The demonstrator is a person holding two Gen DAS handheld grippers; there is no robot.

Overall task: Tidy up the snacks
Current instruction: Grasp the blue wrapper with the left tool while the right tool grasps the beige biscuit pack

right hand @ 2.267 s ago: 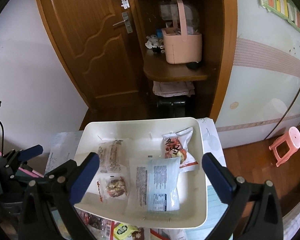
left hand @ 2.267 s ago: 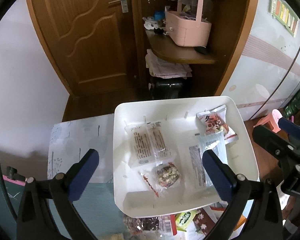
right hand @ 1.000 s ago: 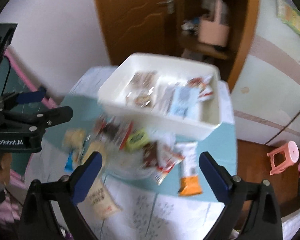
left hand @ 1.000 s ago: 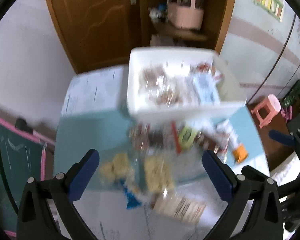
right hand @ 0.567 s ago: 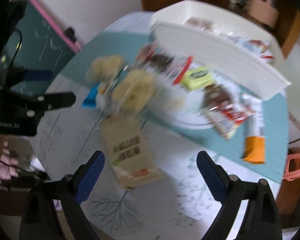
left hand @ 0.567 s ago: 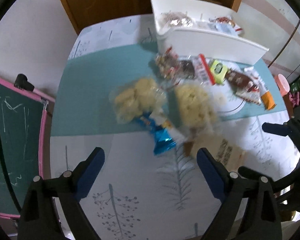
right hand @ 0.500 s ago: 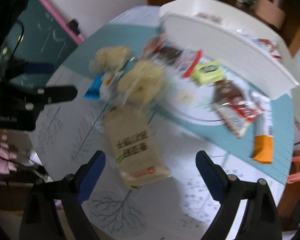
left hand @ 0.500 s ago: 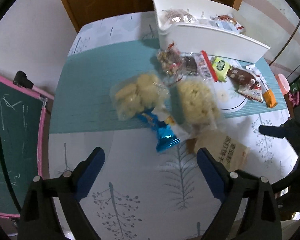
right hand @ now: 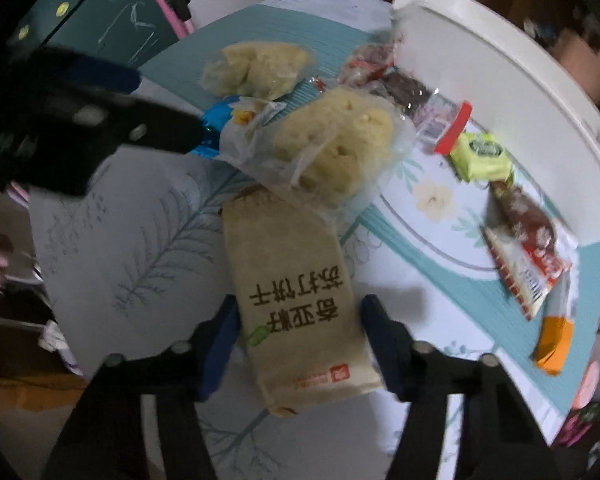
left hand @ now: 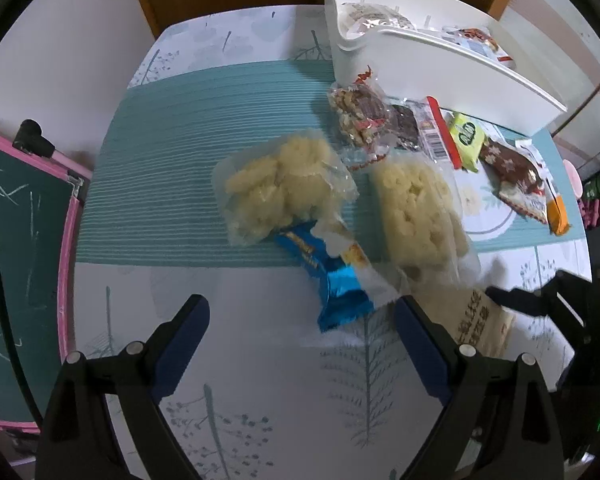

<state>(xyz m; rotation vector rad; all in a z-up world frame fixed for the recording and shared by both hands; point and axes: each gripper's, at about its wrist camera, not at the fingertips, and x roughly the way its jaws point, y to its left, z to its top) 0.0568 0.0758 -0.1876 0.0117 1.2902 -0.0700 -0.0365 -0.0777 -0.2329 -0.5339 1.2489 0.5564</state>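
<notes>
Tabletop with a tree-print cloth and a teal mat filled both views, with a wooden door behind and a chalkboard at the left. Progress was judged partial: the white bin at the far edge already held several packets, at least 3 visible over its rim, while most snacks lay loose on the table near its front wall. Loose items counted: 2 clear bags of yellow puffs, 1 blue wrapper, 1 tan cracker pack, 1 nut packet, 1 dark bar, 1 green packet, 1 brown-and-red pack and 1 orange-ended bar; about 9 remained to be binned. Left gripper hung released and empty over the cloth beside the blue wrapper. Right gripper had its jaws spread either side of the cracker pack, not yet clenched on it as far as could be judged.
</notes>
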